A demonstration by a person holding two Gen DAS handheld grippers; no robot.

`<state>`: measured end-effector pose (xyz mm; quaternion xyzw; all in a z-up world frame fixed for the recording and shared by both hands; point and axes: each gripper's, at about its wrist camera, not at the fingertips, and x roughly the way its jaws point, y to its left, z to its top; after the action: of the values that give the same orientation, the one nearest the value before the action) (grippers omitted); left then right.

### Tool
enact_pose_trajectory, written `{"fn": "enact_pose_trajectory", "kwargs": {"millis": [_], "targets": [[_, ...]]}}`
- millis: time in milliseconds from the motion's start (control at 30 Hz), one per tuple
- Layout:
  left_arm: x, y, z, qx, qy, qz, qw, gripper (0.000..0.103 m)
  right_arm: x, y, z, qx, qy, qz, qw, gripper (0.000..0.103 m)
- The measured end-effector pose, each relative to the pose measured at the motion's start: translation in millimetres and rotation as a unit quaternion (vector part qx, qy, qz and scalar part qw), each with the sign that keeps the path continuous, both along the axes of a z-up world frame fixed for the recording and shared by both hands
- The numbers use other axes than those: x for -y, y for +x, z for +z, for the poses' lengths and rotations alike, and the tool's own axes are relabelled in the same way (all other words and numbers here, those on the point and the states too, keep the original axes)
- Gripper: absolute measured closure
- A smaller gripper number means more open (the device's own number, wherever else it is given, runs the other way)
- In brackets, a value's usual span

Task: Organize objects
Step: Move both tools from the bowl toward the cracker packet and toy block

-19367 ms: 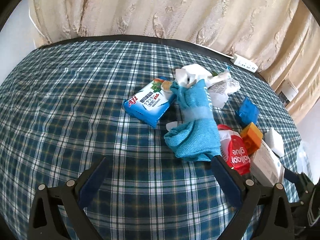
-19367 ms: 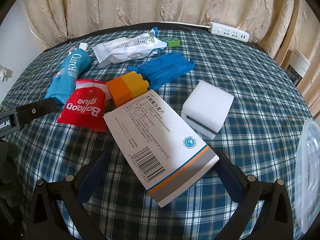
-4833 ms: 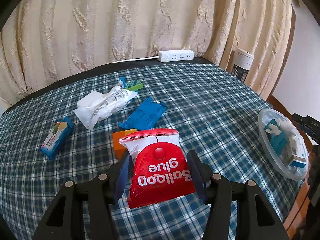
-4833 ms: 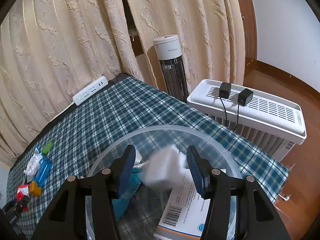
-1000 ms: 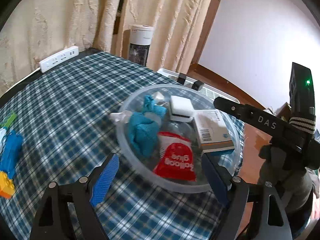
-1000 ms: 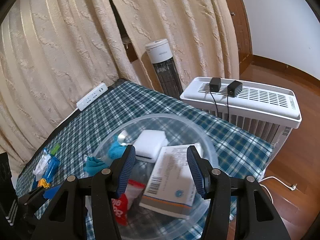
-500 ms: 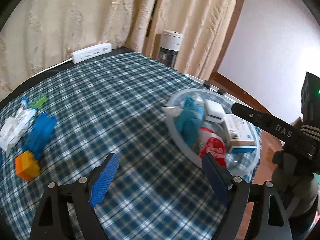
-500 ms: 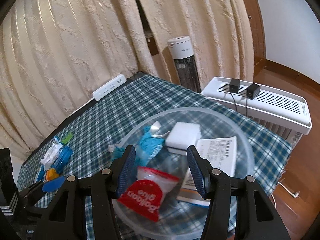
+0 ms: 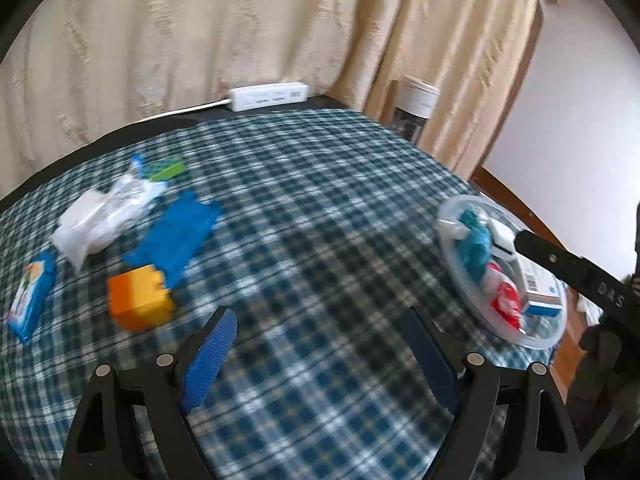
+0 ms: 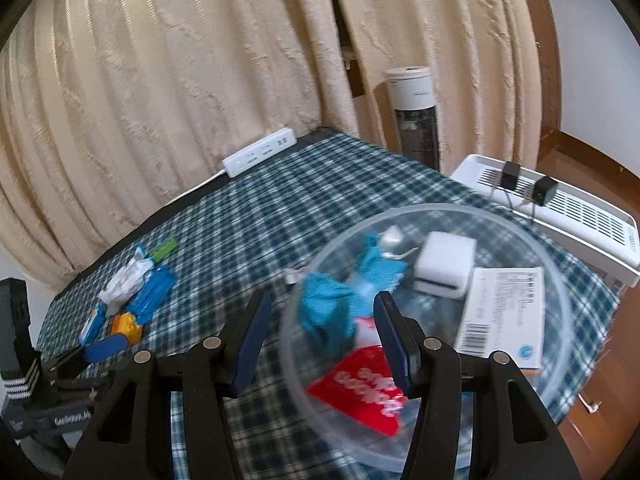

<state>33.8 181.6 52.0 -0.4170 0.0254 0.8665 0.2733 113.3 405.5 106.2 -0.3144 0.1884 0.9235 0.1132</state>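
- Clutter is split in two groups on the plaid tablecloth (image 9: 320, 216): a clear plastic bowl (image 10: 560, 288) at about 3 o'clock in the left wrist view, and loose items at about 9 to 10 o'clock.
- Inside the bowl lie a teal cloth (image 10: 332, 312), a white sponge block (image 10: 446, 266), a white medicine box (image 10: 504, 312) and a red glue packet (image 10: 364, 392).
- Waiting on the cloth are an orange-yellow block (image 9: 140, 302), a blue glove (image 9: 176, 236), a white wrapper (image 9: 104, 216), a blue snack packet (image 9: 32, 300) and a small green piece (image 9: 166, 170).
- Left gripper (image 9: 318, 356) has its jaws spread wide and carries nothing; it hangs over bare cloth, with the block at roughly 10 o'clock from it.
- Right gripper (image 10: 320, 340) also stands apart and empty, above the near-left part of the bowl's rim.
- Risk one, as I judge it: the bowl sits near the table edge at 3 o'clock, so a nudge from the right gripper could push it off.
- Risk two: the block touches the glove, so a careless closing could drag the glove along or tip the block sideways.
- Risk three: both views are smeared by motion, so a grasp aimed now could land off-centre.
- Power strip (image 9: 268, 96) at 12 o'clock lies well apart from everything.
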Motion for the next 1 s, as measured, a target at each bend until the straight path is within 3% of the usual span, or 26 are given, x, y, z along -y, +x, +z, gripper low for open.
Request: {"fn": "enact_pose_trajectory", "kwargs": {"millis": [467, 1000], "targets": [[72.1, -25.0, -2.0, 0.004, -0.003, 0.085, 0.9963, 0.014, 61.3, -27.9, -13.2, 0.025, -0.001, 0.075, 0.997, 0.048], [152.7, -42.3, 0.7, -0.006, -0.007, 0.177, 0.9841, 0.012, 127.9, -60.3, -28.4, 0.059, -0.007, 0.161, 0.985, 0.044]]}}
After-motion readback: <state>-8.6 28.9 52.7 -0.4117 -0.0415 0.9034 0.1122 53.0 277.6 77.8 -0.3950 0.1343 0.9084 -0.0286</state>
